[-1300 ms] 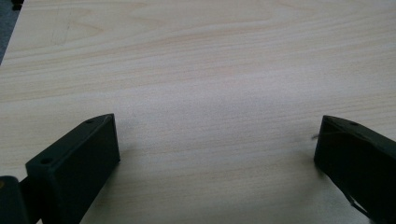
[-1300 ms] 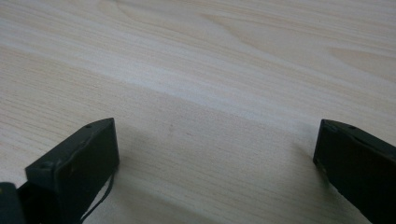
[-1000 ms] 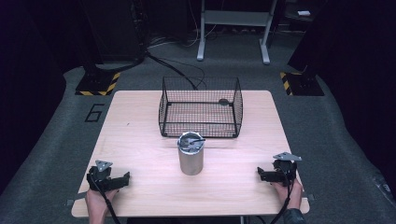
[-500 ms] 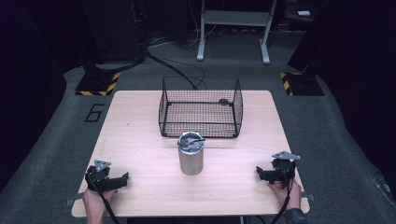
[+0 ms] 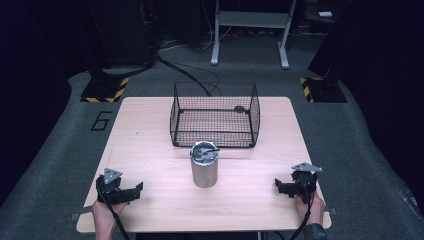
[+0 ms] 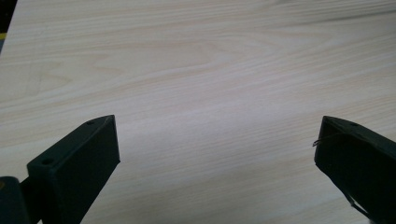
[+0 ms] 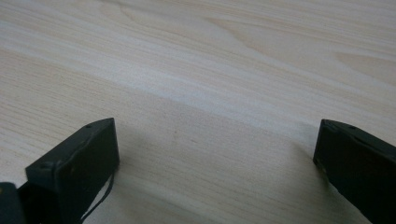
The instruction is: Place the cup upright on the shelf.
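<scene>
— Anything changed in the last second?

— Hardly. The left tool sits by the near left corner of the pale wooden surface just as it did a second ago, and the right tool has edged inward a touch from the near right corner. Both point toward the middle.

— Are they gripping anything?

— No. Both are released, jaws spread wide; in the left gripper view and the right gripper view there is bare wood between them.

— And the thing they'd go for?

— The brushed steel cylindrical canister stands upright at the middle of the surface, toward the near edge, well apart from both tools, a dark piece lying across its open top. Just behind it sits the black wire mesh basket, toward the far edge.

— So where does that leave the work?

— Not begun, I judge. That small drift on the right looks like the start of a reach for the canister.
</scene>
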`<state>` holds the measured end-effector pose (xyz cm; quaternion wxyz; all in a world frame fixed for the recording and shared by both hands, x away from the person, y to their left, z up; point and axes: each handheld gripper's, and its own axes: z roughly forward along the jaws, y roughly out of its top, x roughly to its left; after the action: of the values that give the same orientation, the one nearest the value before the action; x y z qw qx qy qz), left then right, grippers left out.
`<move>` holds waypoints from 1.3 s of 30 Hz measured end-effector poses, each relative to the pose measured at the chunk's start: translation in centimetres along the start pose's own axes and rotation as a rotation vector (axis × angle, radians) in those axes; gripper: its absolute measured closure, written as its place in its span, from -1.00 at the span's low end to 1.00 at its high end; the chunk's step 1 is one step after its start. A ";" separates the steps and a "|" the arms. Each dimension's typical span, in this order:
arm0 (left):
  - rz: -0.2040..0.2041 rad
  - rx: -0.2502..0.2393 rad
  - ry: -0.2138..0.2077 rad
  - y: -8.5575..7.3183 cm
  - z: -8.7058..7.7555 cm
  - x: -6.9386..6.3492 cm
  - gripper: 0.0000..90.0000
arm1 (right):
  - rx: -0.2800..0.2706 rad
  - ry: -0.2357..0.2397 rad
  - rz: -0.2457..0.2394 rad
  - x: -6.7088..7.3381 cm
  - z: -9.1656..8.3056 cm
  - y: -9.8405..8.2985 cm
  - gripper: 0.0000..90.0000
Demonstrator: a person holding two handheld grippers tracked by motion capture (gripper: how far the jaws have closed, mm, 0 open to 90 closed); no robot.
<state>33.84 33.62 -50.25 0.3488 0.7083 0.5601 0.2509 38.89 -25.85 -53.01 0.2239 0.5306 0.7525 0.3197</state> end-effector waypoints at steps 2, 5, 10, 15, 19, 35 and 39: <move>0.013 -0.003 -0.030 0.5 -0.2 -0.6 -1.00 | -0.002 -0.001 0.000 0.0 0.0 0.0 -1.00; 0.018 -0.016 -0.045 0.7 -0.2 -1.1 -1.00 | -0.001 -0.001 0.000 0.0 0.0 0.0 -1.00; 0.049 -0.031 -0.101 1.4 -0.4 -2.6 -1.00 | -0.002 -0.001 0.000 0.0 0.0 0.0 -1.00; 0.063 -0.045 -0.143 1.9 -0.5 -3.6 -1.00 | 0.002 0.002 0.002 0.0 0.0 0.0 -1.00; 0.069 -0.052 -0.173 2.2 -0.6 -4.2 -1.00 | 0.000 0.001 0.000 -0.1 0.0 0.0 -1.00; 0.142 -0.092 -0.280 3.9 -0.8 -8.2 -1.00 | -0.004 0.001 0.000 0.0 0.1 0.1 -1.00; 0.156 -0.105 -0.302 4.3 -0.5 -9.4 -1.00 | -0.003 0.002 0.000 0.0 0.1 0.1 -1.00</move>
<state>33.76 24.10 -46.28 0.4449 0.7600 0.4310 0.1967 39.01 -25.85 -53.03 0.2239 0.5299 0.7522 0.3215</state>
